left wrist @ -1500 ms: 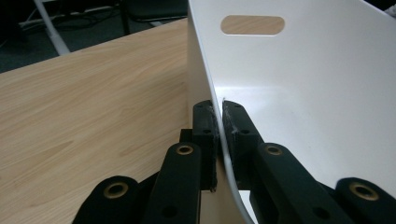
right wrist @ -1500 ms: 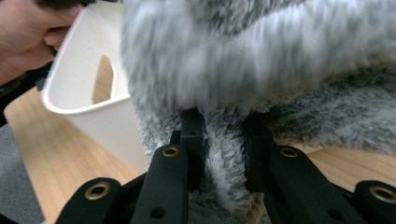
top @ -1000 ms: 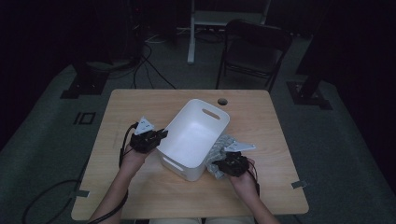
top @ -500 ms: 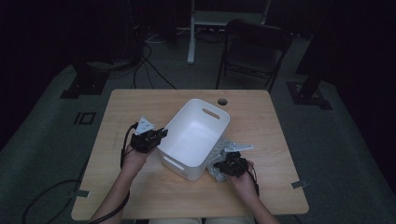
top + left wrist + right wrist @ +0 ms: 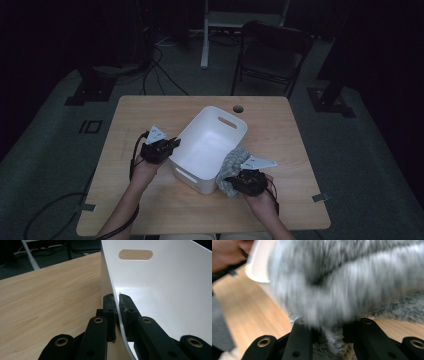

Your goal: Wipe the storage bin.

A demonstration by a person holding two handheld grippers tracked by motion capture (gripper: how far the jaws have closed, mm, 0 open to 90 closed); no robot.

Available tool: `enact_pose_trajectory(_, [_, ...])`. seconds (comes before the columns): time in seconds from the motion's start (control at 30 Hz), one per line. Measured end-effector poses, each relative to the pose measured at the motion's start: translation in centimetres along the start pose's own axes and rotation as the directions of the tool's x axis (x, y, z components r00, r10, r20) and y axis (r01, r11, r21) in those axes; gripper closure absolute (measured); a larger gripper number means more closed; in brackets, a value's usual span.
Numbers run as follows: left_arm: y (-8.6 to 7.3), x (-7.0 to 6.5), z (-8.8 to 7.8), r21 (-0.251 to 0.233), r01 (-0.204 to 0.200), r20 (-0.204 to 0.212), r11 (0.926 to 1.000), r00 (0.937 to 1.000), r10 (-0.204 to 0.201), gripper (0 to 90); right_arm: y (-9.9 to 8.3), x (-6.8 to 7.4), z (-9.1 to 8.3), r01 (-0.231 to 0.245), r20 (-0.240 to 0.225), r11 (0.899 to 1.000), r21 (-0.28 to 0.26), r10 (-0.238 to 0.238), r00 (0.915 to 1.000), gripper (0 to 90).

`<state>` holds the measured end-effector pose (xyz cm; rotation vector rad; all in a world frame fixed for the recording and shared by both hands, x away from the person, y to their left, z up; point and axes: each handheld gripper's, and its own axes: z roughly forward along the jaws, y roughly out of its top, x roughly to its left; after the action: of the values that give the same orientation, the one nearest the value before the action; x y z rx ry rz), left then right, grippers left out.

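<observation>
With our left gripper (image 5: 172, 145) pinching the near-left wall of the empty white plastic bin (image 5: 207, 145) on the tabletop (image 5: 150, 107), our right gripper (image 5: 231, 181) holds the fuzzy grey cloth (image 5: 232, 162) clamped in its fingers just outside the bin's right wall, so the opening lies up and left of the cloth.

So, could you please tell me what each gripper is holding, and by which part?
The left gripper clamps the white plastic bin by its side wall rim. The right gripper pinches the fluffy grey cloth at its near edge.
</observation>
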<state>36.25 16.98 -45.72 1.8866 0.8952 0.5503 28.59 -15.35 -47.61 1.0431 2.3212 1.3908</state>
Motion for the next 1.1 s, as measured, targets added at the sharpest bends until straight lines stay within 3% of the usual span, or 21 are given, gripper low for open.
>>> enact_pose_trajectory(0.27, [0.0,-0.2,0.1,-0.003,-0.002,-0.008,1.0000,1.0000,0.002,83.9,-1.1,-1.4,2.2,-0.004,0.059,0.997,0.078,-0.001,0.9982,75.3])
enact_pose_trajectory(0.3, [0.0,-0.2,0.1,-0.003,-0.003,-0.009,1.0000,1.0000,0.003,83.9,-1.7,-1.9,3.0,-0.017,0.073,0.994,0.112,0.009,0.9973,75.3])
enact_pose_trajectory(0.33, [0.0,-0.2,0.1,-0.003,-0.003,-0.009,1.0000,1.0000,0.003,83.9,-1.7,-1.9,3.0,-0.017,0.073,0.994,0.112,0.009,0.9973,75.3])
enact_pose_trajectory(0.37, [0.0,-0.2,0.1,-0.005,0.003,-0.010,1.0000,0.9999,-0.003,83.8,-2.6,-2.7,4.1,-0.031,0.084,0.987,0.158,0.018,0.9963,75.2])
enact_pose_trajectory(0.4, [0.0,-0.2,0.1,-0.005,0.003,-0.010,1.0000,0.9999,-0.003,83.8,-2.6,-2.7,4.1,-0.031,0.084,0.987,0.158,0.018,0.9963,75.2])
enact_pose_trajectory(0.43, [0.0,-0.2,0.1,-0.006,0.008,-0.020,0.9999,0.9998,-0.008,83.9,-3.4,-3.3,5.2,-0.041,0.087,0.980,0.197,0.024,0.9959,75.0])
enact_pose_trajectory(0.5, [0.0,-0.3,0.1,-0.010,0.017,-0.026,0.9998,0.9995,-0.017,83.9,-3.6,-3.7,5.4,-0.053,0.074,0.980,0.191,0.040,0.9965,74.9])
enact_pose_trajectory(0.63, [0.0,-0.3,0.1,-0.013,0.024,-0.047,0.9996,0.9986,-0.025,84.0,-3.2,-3.4,5.1,-0.045,0.087,0.978,0.201,0.028,0.9958,74.9])
enact_pose_trajectory(0.67, [0.0,-0.4,0.1,-0.015,0.026,-0.049,0.9995,0.9984,-0.027,84.0,-3.2,-3.4,4.8,-0.053,0.072,0.980,0.191,0.040,0.9966,74.9])
enact_pose_trajectory(0.7, [0.0,-0.4,0.1,-0.014,0.027,-0.051,0.9995,0.9983,-0.028,84.0,-2.9,-3.2,3.8,-0.074,0.027,0.984,0.159,0.070,0.9972,74.9])
enact_pose_trajectory(0.73, [0.0,-0.4,0.1,-0.014,0.027,-0.051,0.9995,0.9983,-0.028,84.0,-2.9,-3.2,3.8,-0.074,0.027,0.984,0.159,0.070,0.9972,74.9])
enact_pose_trajectory(0.77, [0.0,-0.4,0.2,-0.016,0.031,-0.051,0.9994,0.9982,-0.032,84.0,-2.5,-2.8,2.3,-0.068,-0.022,0.992,0.109,0.070,0.9973,74.9])
enact_pose_trajectory(0.8, [0.0,-0.4,0.2,-0.016,0.031,-0.051,0.9994,0.9982,-0.032,84.0,-2.5,-2.8,2.3,-0.068,-0.022,0.992,0.109,0.070,0.9973,74.9])
enact_pose_trajectory(0.87, [0.0,-0.4,0.2,-0.017,0.036,-0.052,0.9992,0.9980,-0.037,84.0,-2.1,-2.3,0.9,-0.064,-0.079,0.997,0.044,0.068,0.9946,74.3])
enact_pose_trajectory(0.9, [0.0,-0.4,0.2,-0.017,0.035,-0.053,0.9993,0.9979,-0.036,84.0,-1.8,-1.6,-0.2,-0.062,-0.115,0.998,-0.015,0.060,0.9915,72.1])
enact_pose_trajectory(0.93, [0.0,-0.4,0.2,-0.017,0.035,-0.053,0.9993,0.9979,-0.036,84.0,-1.8,-1.6,-0.2,-0.062,-0.115,0.998,-0.015,0.060,0.9915,72.1])
enact_pose_trajectory(0.97, [0.0,-0.4,0.2,-0.017,0.036,-0.054,0.9992,0.9979,-0.037,84.0,-1.6,-0.9,-0.9,-0.054,-0.150,0.996,-0.064,0.044,0.9876,64.9])
enact_pose_trajectory(1.0, [0.0,-0.4,0.2,-0.017,0.036,-0.054,0.9992,0.9979,-0.037,84.1,-1.6,-0.9,-0.9,-0.054,-0.150,0.996,-0.064,0.044,0.9876,64.9])
enact_pose_trajectory(1.03, [0.0,-0.4,0.2,-0.017,0.039,-0.054,0.9991,0.9977,-0.040,84.0,-1.5,-0.2,-0.8,-0.035,-0.180,0.996,-0.083,0.020,0.9834,54.7])
enact_pose_trajectory(1.1, [0.0,-0.4,0.2,-0.017,0.043,-0.055,0.9989,0.9975,-0.044,84.1,-1.6,0.1,-0.7,-0.027,-0.176,0.996,-0.088,0.012,0.9844,52.6])
